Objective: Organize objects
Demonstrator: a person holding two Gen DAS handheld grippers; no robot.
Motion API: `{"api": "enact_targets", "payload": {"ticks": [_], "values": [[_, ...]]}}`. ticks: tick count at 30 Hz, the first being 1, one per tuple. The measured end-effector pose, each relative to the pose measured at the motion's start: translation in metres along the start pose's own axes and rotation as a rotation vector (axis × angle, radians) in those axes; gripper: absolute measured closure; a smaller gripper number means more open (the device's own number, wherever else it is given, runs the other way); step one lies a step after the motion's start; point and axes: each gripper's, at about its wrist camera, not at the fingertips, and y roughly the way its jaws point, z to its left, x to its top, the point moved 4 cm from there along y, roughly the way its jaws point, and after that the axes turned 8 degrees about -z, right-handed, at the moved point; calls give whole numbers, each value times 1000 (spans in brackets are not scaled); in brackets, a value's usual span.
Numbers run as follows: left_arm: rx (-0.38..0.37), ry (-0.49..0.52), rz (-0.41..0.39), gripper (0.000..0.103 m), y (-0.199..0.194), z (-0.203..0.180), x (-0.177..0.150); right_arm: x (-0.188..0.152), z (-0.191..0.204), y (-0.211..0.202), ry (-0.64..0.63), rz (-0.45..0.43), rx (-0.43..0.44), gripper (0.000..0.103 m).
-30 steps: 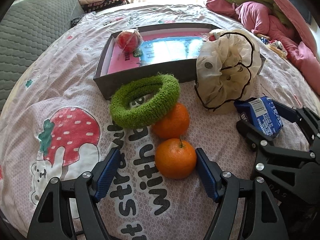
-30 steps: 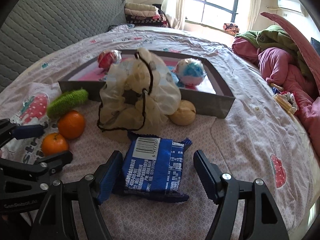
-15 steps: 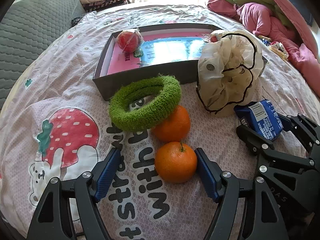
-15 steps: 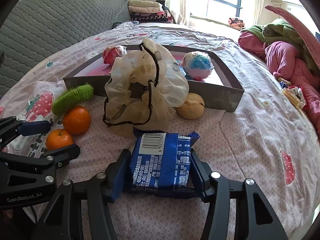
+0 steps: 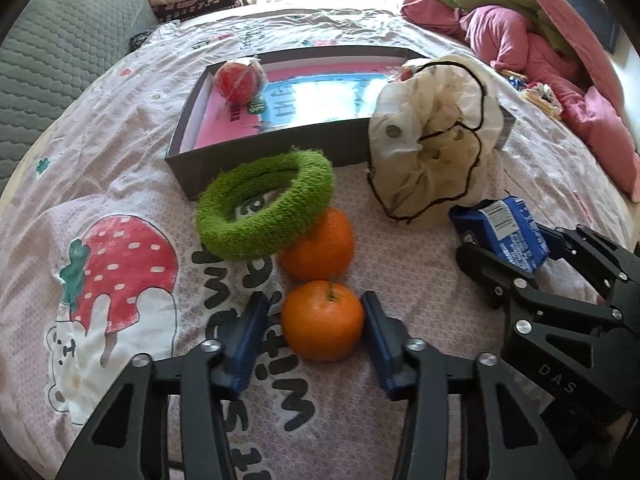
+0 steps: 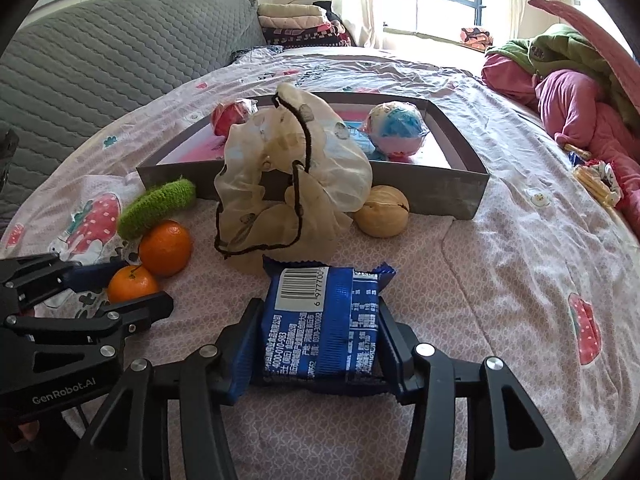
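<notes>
1. Straddling the near orange (image 5: 322, 320), the left hand-held gripper (image 5: 312, 340) has its right pad touching the fruit, while a narrow gap shows at the left pad; the jaws stand partly apart and are not yet clamped.
2. Lying on the bed (image 5: 120, 152), this orange sits just in front of a second orange (image 5: 318, 244), the two almost touching.
3. Resting partly on the second orange, a green ring (image 5: 266, 210) tilts with its far edge against the box (image 5: 192, 172).
4. Pressing from both sides, the right hand-held gripper (image 6: 320, 344) is clamped on the blue packet (image 6: 322, 320), its barcode end pointing away from the camera.
5. Seen from the left wrist, the packet (image 5: 504, 232) sits to the right of the oranges, held between the black fingers of the right hand-held gripper (image 5: 516, 256).
6. Leaning against the box's front wall, a cream pouch (image 6: 288, 176) with a black cord stands just beyond the packet.
7. Sitting beside the pouch, a tan walnut (image 6: 382, 210) touches the box wall (image 6: 440, 190).
8. Holding two wrapped balls, the box has a red one (image 5: 240, 80) in its far left corner and a blue-and-pink one (image 6: 396, 130) toward its right side.
9. Lying at the bed's right edge is a heap of pink and green clothes (image 6: 568, 92).
</notes>
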Motion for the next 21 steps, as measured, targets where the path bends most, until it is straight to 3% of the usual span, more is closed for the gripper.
{"api": "enact_targets", "payload": {"ticks": [9, 16, 21], "values": [[-53, -30, -7, 64, -11, -2, 1, 2, -1, -3, 29, -5, 28, 51], [-92, -42, -99, 64, -38, -8, 15, 6, 1, -8, 35, -28, 53, 51], [-77, -24, -141, 64, -46, -14, 24, 11, 0, -16, 19, -63, 43, 51]]}}
